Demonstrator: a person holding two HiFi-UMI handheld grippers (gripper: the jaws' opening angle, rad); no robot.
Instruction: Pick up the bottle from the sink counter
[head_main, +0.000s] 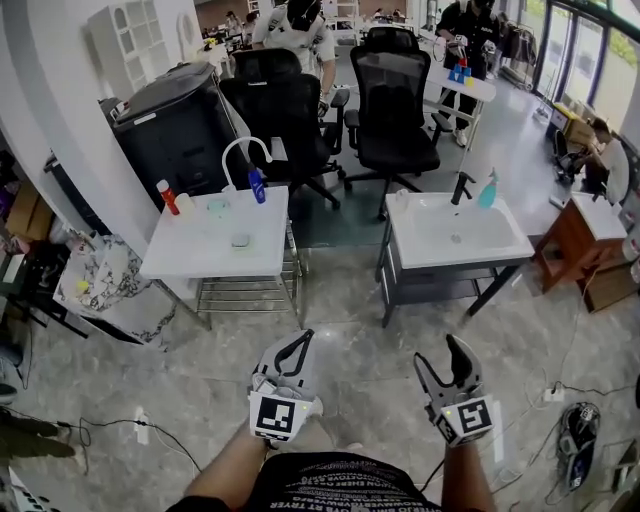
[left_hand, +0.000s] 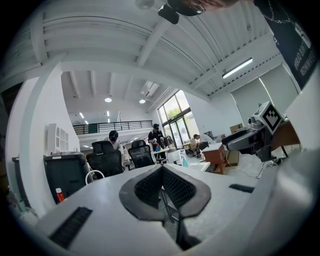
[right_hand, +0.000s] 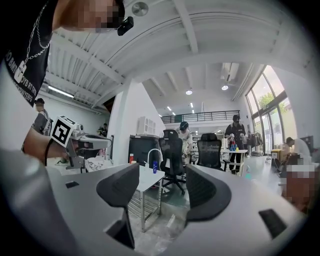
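Observation:
A small blue bottle (head_main: 257, 185) stands at the back of the white left sink counter (head_main: 190, 262), beside a curved white faucet (head_main: 245, 147). A red-capped bottle (head_main: 167, 197) stands at that counter's back left corner. A teal spray bottle (head_main: 487, 190) stands on the right sink unit (head_main: 500, 250). Both grippers hang low over the floor, well short of either counter. My left gripper (head_main: 303, 337) has its jaws closed together, empty. My right gripper (head_main: 438, 352) is open and empty. The right gripper view shows the blue bottle (right_hand: 155, 167) far ahead between its jaws.
Two black office chairs (head_main: 392, 100) stand behind the sinks, with a black bin (head_main: 175, 125) at the left. A metal rack (head_main: 245, 290) sits under the left counter. Cables and a power strip (head_main: 575, 440) lie on the grey tiled floor. People stand at the back.

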